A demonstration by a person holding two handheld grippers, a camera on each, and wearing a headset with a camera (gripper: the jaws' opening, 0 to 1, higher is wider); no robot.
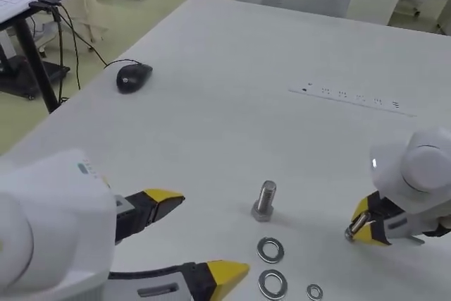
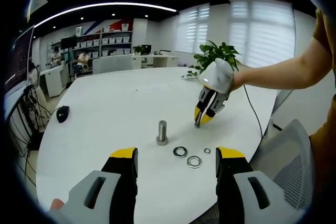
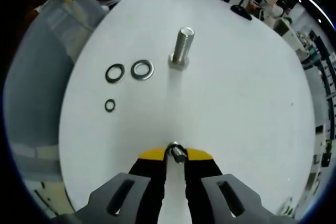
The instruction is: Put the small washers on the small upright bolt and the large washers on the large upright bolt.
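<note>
The white table [image 1: 211, 68] carries, between the left gripper [image 1: 211, 234] and the right gripper [image 1: 363, 227], an upright large bolt [image 1: 264, 201], two large washers [image 1: 270, 249] and one small washer [image 1: 314, 292], with a mouse [image 1: 133, 75] well beyond the left gripper.

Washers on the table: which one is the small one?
The small washer, lying farthest from the upright bolt. The large washer nearest the bolt and the other large washer are both clearly wider.

The head view looks down over the table [image 1: 232, 89], the 2 gripper views face each other low across it, and all 3 share the upright bolt [image 1: 265, 201] and washers [image 1: 270, 250].
</note>
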